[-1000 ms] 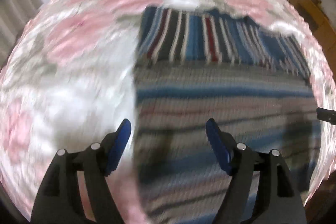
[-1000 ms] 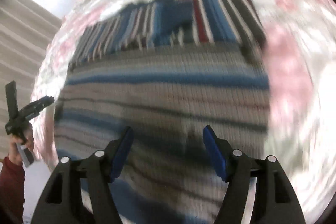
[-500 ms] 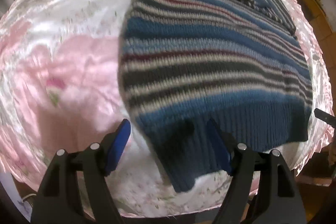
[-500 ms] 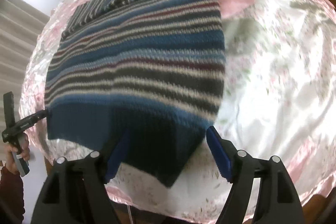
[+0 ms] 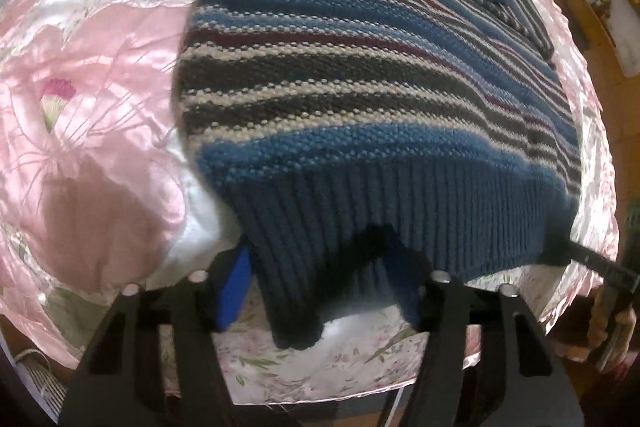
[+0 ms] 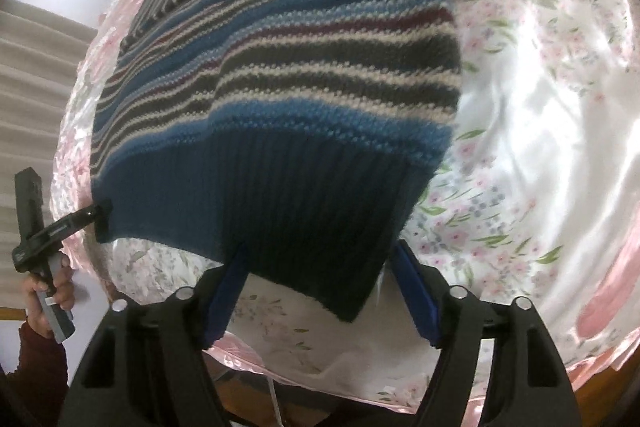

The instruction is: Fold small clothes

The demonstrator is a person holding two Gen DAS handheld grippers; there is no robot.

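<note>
While my left gripper (image 5: pixel 316 287) is spread wide, the striped sweater's (image 5: pixel 360 75) dark blue hem (image 5: pixel 380 219) droops between its fingers. My right gripper (image 6: pixel 320 291) is spread wide too, hem corner hanging between. From there the sweater stretches toward 12 o'clock over the pink flowered satin sheet (image 5: pixel 92 75).

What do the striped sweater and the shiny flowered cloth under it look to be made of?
The striped sweater looks like thick knitted yarn, perhaps wool or acrylic: visible stitches, ribbed hem. The flowered cloth looks like satin: glossy highlights, soft creases.
</note>
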